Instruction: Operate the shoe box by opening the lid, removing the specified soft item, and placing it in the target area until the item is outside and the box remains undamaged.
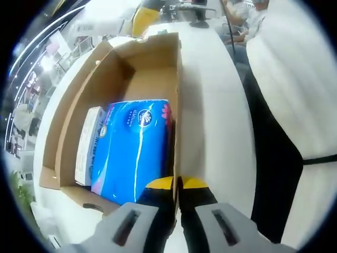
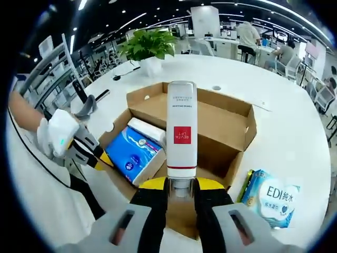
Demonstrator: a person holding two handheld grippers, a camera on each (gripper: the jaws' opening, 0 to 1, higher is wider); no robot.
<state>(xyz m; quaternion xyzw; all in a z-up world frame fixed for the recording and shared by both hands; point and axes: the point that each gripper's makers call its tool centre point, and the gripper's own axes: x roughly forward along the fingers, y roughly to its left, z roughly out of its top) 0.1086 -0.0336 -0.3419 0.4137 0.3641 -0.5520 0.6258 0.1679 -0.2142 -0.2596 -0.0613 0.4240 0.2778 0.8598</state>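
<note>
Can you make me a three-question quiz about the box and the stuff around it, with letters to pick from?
1. Where is the blue tissue pack?
A. inside the shoe box
B. on a chair
C. under the plant

2. What colour is the square label on the white tube?
A. green
B. red
C. purple

3. What is the right tool doing?
A. hanging open
B. shut on the white tube
C. squeezing the plant

Answers: 1 A, it lies in the open box beside a white packet. 2 B, a red square sits on the tube's front. 3 B, the tube's cap is clamped between its jaws, tube upright.
</note>
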